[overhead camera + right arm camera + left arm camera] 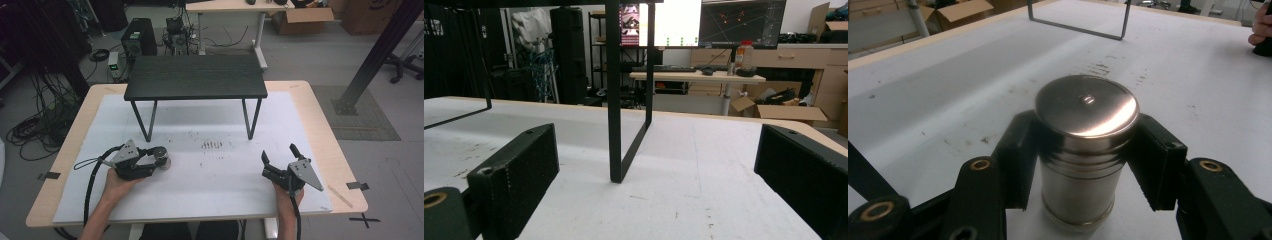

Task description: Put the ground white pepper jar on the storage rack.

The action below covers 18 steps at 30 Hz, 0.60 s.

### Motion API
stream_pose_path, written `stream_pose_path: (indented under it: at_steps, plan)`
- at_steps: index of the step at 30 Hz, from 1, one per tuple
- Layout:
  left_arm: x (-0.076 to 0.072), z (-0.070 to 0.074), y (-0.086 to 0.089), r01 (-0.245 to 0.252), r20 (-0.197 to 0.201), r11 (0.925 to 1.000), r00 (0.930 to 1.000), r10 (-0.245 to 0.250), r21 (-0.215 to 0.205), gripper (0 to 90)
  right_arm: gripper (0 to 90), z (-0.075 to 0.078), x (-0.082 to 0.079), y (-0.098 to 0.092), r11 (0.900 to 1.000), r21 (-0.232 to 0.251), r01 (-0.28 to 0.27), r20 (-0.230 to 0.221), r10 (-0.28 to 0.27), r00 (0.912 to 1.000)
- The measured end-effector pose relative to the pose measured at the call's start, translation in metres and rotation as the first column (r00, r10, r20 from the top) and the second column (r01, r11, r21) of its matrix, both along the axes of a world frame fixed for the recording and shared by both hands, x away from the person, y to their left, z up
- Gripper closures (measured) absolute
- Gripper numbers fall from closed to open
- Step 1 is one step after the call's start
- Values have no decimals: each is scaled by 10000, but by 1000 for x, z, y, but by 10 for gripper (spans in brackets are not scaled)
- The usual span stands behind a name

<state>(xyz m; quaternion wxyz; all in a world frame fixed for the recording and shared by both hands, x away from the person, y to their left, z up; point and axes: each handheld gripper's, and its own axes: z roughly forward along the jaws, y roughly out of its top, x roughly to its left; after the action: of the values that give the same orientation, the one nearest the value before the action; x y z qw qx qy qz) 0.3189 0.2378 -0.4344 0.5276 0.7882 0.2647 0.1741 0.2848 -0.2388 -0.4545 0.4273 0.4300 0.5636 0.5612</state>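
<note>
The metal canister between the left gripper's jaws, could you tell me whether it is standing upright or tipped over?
Upright. The metal canister stands on its base on the white mat, lid facing up, with the left gripper closed on its sides.

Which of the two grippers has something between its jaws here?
The left gripper: its jaws are closed on an upright metal canister standing on the white mat. The right gripper has its jaws spread wide with nothing between them.

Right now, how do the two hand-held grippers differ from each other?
The left gripper is shut on a metal canister; the right gripper is open and holds nothing. The left points toward the table's middle; the right points toward the black stand. Both are black, low over the white mat.
</note>
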Motion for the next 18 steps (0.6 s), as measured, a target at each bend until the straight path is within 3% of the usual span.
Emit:
stream_pose_path:
  at_steps: [11,18]
  plan:
    - [-5,24,0,205,-5,9998,9998,-205,-11,491,38,0,0,0,10000,-2,-5,-7,5,10000]
    - [-4,36,-2,242,-232,9997,9994,-242,-3,491,38,0,0,0,10000,4,-3,-1,3,10000]
